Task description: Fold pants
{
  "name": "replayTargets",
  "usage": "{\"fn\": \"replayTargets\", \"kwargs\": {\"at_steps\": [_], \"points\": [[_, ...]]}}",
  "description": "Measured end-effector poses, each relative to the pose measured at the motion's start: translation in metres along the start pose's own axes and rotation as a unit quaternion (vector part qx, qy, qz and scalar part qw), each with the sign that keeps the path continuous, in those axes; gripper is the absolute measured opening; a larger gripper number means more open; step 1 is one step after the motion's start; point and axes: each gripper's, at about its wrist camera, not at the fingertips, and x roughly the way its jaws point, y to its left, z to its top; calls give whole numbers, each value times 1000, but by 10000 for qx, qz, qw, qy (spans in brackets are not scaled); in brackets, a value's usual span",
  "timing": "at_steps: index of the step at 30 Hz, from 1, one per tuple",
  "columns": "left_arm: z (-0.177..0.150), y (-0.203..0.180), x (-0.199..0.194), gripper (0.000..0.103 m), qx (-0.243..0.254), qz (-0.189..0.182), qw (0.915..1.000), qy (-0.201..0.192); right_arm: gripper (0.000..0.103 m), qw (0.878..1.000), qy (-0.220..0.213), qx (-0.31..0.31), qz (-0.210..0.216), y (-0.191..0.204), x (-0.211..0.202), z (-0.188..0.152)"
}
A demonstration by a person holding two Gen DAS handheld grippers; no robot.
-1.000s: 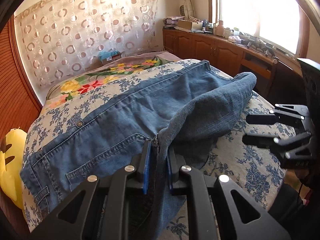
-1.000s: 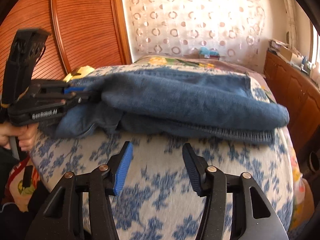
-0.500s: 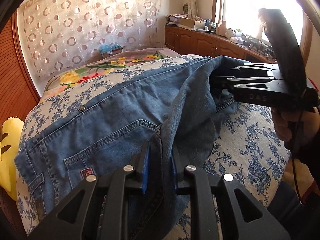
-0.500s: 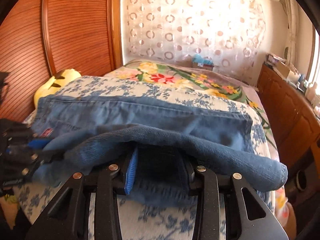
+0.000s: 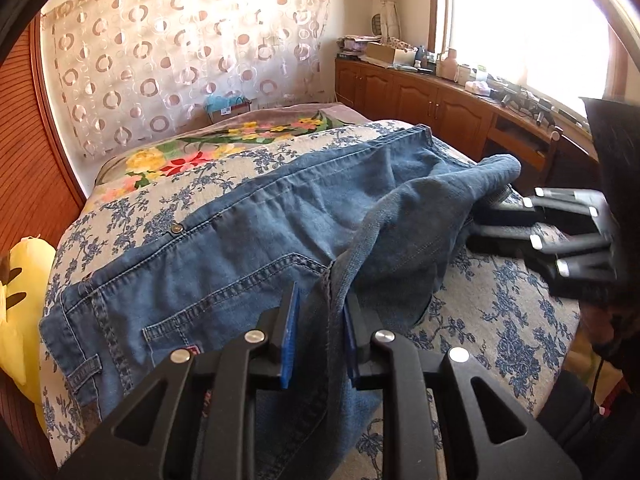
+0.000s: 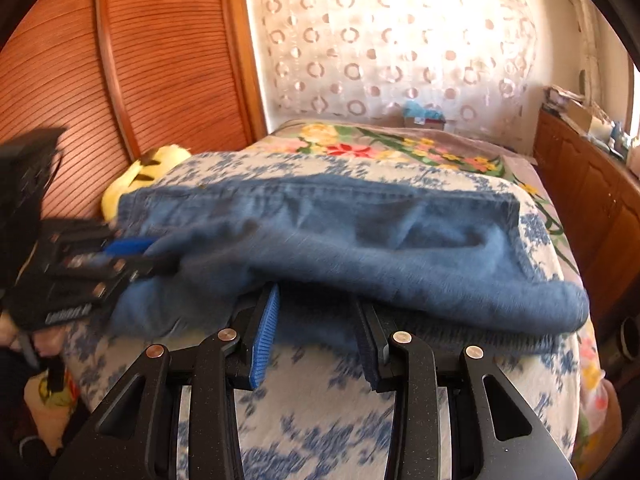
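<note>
Blue denim pants [image 5: 248,256] lying across a bed with a blue-flowered cover [image 5: 500,312], waistband toward the yellow plush toy [image 5: 24,280]. One leg appears already doubled over the other, its upper layer loose and rumpled; smoothing and the crosswise folds seem to remain. The left gripper [image 5: 320,320] pinches a fold of denim between its blue pads near the seat. The right gripper [image 6: 316,320] stands wide, empty, fingertips slipped just under the near edge of the folded leg.
</note>
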Motion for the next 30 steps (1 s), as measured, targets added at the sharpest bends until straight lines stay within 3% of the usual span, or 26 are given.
{"fn": "replayTargets", "kwargs": {"at_steps": [3,8,21,30], "points": [[-1,6,2,23,-47,13,10000,30,34,9998,72,-94,184,10,6,-5],[-7,17,3,25,-124,35,9999,96,20,9985,195,-251,446,27,21,-7],[-14,27,0,25,-183,78,9997,120,20,9947,412,-241,906,35,53,2],[-17,26,-4,25,-167,54,9998,108,20,9943,397,-412,904,44,51,0]]}}
